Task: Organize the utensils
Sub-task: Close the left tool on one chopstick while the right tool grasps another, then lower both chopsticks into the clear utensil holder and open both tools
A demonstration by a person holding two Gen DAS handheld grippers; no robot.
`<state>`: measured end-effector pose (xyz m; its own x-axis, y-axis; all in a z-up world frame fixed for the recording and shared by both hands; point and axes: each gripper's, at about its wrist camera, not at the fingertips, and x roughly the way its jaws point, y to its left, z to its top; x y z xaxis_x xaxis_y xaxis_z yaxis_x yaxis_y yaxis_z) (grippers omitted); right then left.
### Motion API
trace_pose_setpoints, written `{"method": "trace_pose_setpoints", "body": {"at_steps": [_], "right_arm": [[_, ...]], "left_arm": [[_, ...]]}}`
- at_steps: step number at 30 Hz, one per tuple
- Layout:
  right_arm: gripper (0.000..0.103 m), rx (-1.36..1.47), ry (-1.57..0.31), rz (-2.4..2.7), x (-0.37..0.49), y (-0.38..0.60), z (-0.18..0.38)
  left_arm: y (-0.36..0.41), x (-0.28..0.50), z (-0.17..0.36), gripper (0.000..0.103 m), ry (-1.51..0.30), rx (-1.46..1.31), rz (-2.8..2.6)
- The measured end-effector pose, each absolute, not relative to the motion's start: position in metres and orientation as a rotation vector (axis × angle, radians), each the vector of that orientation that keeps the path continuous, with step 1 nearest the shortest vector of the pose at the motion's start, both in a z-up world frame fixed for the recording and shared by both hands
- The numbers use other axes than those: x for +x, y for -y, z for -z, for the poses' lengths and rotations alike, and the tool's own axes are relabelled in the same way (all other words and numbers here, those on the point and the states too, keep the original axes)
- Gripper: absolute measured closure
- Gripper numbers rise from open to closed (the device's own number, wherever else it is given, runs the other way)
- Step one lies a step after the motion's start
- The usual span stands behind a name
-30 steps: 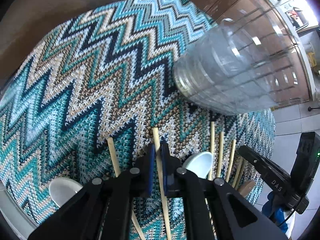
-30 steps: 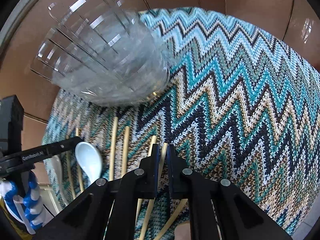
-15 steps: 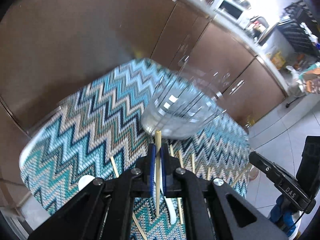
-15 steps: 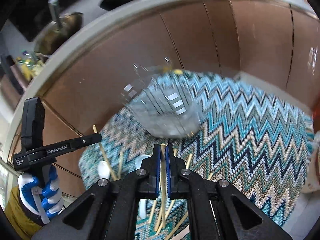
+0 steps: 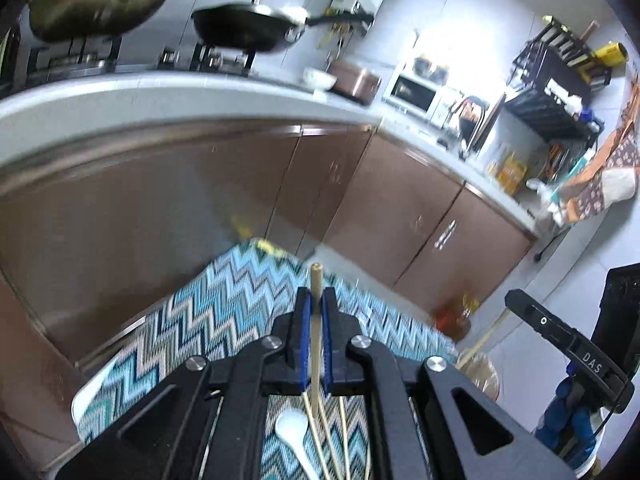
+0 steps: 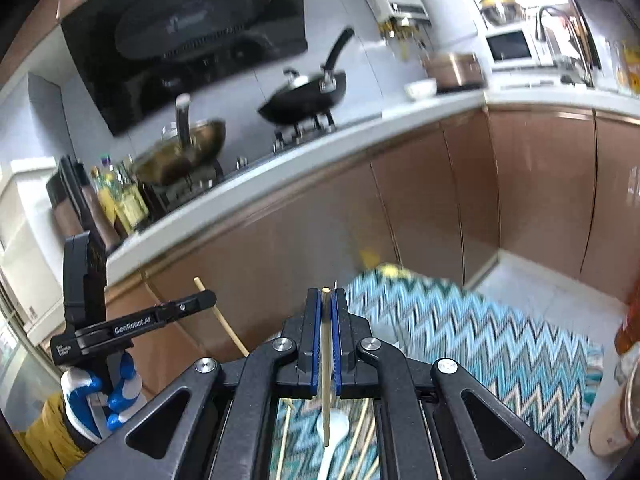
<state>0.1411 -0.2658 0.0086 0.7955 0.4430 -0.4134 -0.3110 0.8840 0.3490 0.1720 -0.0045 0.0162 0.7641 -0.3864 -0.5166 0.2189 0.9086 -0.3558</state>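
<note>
Above the zigzag cloth: both grippers raised, each pinching one chopstick, pointing toward the brown cabinets.
Left gripper (image 5: 315, 312): fingers closed tight on a wooden chopstick (image 5: 316, 340); tip sticking out past the blue pads toward the cabinets, rest of the stick running back down between the fingers.
Right gripper (image 6: 327, 316): fingers closed tight on a second chopstick (image 6: 326, 360); tip just level with the finger ends, lower end hanging over the cloth.
Left gripper seen from the right camera: at far left (image 6: 200, 300), gripped by a blue-and-white gloved hand (image 6: 100, 396), chopstick crossing it at a slant.
Right gripper seen from the left camera: at far right (image 5: 516, 300), gloved hand (image 5: 572, 424) beneath, pale stick slanting down from it.
Loose utensils: white spoon (image 5: 294, 428) on the cloth below the left fingers, several thin chopsticks (image 5: 340, 440) lying just beside it; same spoon (image 6: 334, 432) and sticks below the right fingers.
Cloth (image 5: 208, 312): teal, white and dark zigzag weave, spread over a small bench close to the cabinet doors (image 5: 140, 216).
Far side: grey worktop (image 5: 160, 96) with a hob, black frying pan (image 5: 244, 32) and a brass-coloured pan (image 5: 96, 8).
Far right: microwave (image 5: 412, 92), dish rack (image 5: 556, 80).
Sharpness: cloth and pans blurred.
</note>
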Motion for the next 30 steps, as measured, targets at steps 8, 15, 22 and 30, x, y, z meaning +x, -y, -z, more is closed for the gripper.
{"method": "trace_pose_setpoints", "body": {"at_steps": [8,15,22,30], "right_arm": [[0.098,0.241,-0.365,-0.368,0.177,0.255,-0.041],[0.098,0.182,-0.333,-0.287,0.213,0.247,-0.016],[0.098,0.131,-0.422,-0.233,0.240,0.235,0.049],[0.071,0.119,-0.491,-0.219,0.240,0.234,0.081]], "left_arm": [[0.011,0.207,-0.039,0.098,-0.515,-0.312,0.291],[0.033,0.241,-0.005,0.098,-0.496,-0.278,0.243],[0.055,0.262,0.064,0.098,-0.550,-0.233,0.230],[0.063,0.253,0.082,0.092,-0.567,-0.186,0.290]]}}
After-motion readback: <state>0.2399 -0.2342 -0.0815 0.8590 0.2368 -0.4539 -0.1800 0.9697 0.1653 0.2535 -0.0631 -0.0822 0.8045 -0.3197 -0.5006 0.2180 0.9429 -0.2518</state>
